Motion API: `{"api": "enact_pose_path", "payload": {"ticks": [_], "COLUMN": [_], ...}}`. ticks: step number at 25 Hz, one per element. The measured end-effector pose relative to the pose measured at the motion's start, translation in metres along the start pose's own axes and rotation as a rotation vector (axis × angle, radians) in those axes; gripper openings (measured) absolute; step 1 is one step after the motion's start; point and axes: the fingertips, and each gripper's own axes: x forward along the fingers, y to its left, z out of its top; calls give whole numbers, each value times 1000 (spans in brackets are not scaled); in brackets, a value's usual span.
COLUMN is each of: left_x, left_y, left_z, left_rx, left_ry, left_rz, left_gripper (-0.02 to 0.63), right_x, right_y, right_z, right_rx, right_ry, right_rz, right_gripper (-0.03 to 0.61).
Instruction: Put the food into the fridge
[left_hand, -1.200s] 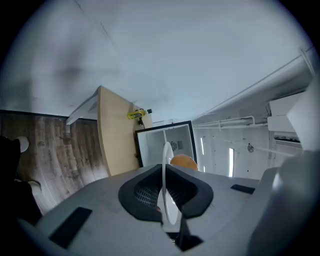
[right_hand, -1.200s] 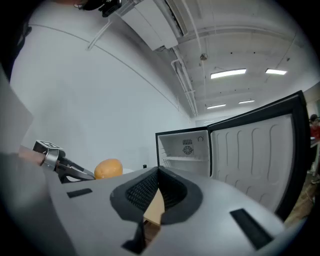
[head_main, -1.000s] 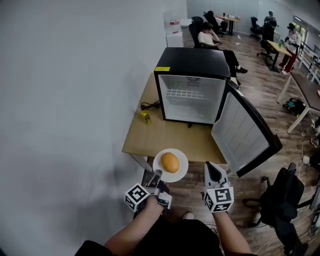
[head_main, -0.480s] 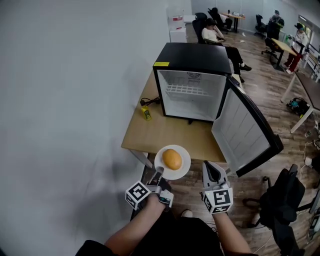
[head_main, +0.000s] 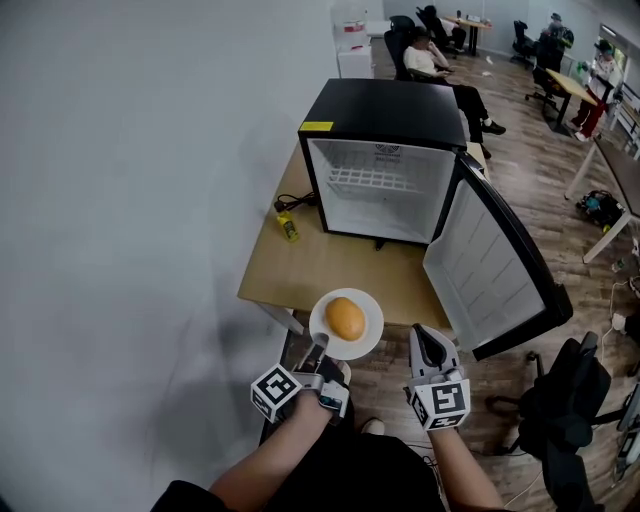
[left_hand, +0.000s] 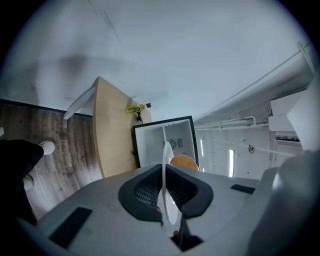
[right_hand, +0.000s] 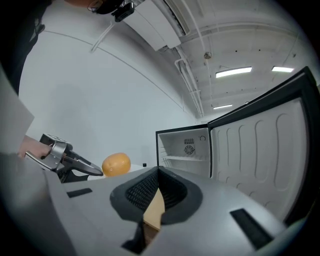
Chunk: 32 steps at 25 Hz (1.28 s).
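Note:
A round orange piece of food (head_main: 345, 318) lies on a white plate (head_main: 367, 338), held level over the near edge of the wooden table (head_main: 300, 270). My left gripper (head_main: 316, 352) is shut on the plate's near rim; in the left gripper view the plate (left_hand: 164, 160) stands edge-on between the jaws with the food (left_hand: 183, 162) behind it. My right gripper (head_main: 430, 345) hovers to the right of the plate, shut and holding nothing. The black mini fridge (head_main: 385, 110) stands on the table with its door (head_main: 490, 270) swung wide and its white inside (head_main: 375, 195) bare except for a wire shelf.
A small yellow object (head_main: 290, 228) with a black cable lies on the table left of the fridge. The open door overhangs the table's right side. A grey wall runs along the left. People sit at desks far behind, and a black office chair (head_main: 565, 400) stands at the right.
The plate and both grippers have edged slightly forward toward the table. Both grips are unchanged.

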Motion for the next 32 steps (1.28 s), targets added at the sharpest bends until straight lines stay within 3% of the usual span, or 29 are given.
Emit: {"api": "enact_pose_path", "payload": {"ticks": [14, 32], "left_x": [101, 248], "left_y": [-17, -44], "left_z": [27, 88], "left_rx": [-4, 31], "left_ry": [80, 239], "left_rz": [-9, -23], "left_gripper": [23, 23], "right_x": [89, 201], "right_y": [-40, -75], "right_z": [20, 36], "right_rx": [80, 97], "right_ry": [24, 49], "right_rz": [-64, -199], "right_gripper": [60, 60]}}
